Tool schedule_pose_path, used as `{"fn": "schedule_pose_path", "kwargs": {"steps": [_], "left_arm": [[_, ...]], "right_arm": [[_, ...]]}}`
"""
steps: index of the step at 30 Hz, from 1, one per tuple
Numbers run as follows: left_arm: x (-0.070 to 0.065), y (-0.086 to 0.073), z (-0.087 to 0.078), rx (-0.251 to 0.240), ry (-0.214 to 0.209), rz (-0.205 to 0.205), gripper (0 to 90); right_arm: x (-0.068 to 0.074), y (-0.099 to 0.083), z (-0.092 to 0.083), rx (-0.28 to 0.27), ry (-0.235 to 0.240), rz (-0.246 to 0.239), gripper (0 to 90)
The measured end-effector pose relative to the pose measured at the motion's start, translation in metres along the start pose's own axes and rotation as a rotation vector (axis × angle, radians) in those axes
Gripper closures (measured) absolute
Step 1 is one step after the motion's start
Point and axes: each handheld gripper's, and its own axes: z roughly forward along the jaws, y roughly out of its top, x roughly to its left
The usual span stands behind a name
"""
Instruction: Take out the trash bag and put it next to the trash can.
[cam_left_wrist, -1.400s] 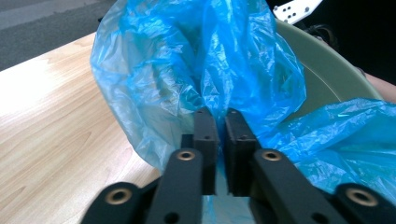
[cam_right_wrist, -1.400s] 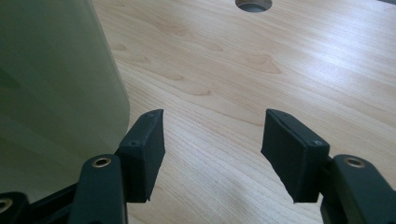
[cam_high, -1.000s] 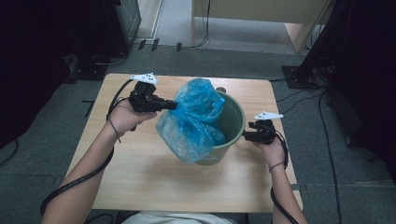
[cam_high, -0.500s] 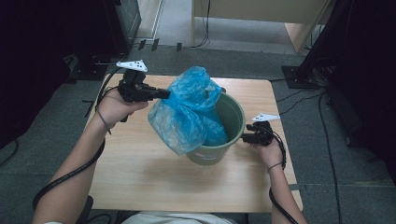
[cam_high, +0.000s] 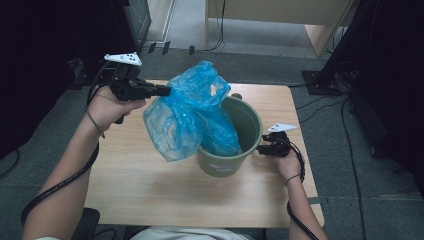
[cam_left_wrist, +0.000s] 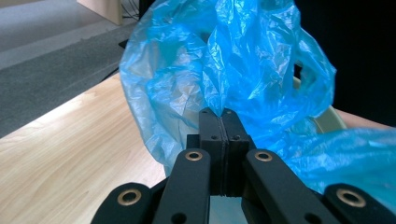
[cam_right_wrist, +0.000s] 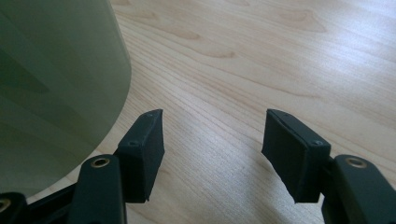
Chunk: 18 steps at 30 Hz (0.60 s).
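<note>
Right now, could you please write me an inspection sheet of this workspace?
Surface: wooden table, bare wood around the bucket.
Job's things: blue plastic bag, partly inside the green bucket, partly draped over its rim.
Clutter: nothing seen.
Grippers: left claw shut on a fold of the bag; right claw open, low over the table beside the bucket wall, holding nothing.
Cables: black cable along the left forearm; another at the right wrist.
Surroundings: grey carpet floor, floor cables, wooden furniture behind.

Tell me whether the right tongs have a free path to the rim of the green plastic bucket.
Probably yes: the right tongs are open beside the green plastic bucket, and that side's rim looks bare.
</note>
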Motion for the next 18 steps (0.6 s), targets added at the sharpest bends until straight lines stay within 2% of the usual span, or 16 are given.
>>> {"fn": "schedule_pose_path", "kwargs": {"steps": [11,18], "left_arm": [[0.003,0.007,-0.023,0.003,0.039,0.009,90.0],[0.008,0.009,-0.041,-0.009,0.066,-0.003,90.0]], "right_arm": [[-0.002,-0.004,0.004,0.015,0.0,-0.001,38.5],[-0.002,-0.005,0.005,0.015,0.002,0.003,38.5]]}}
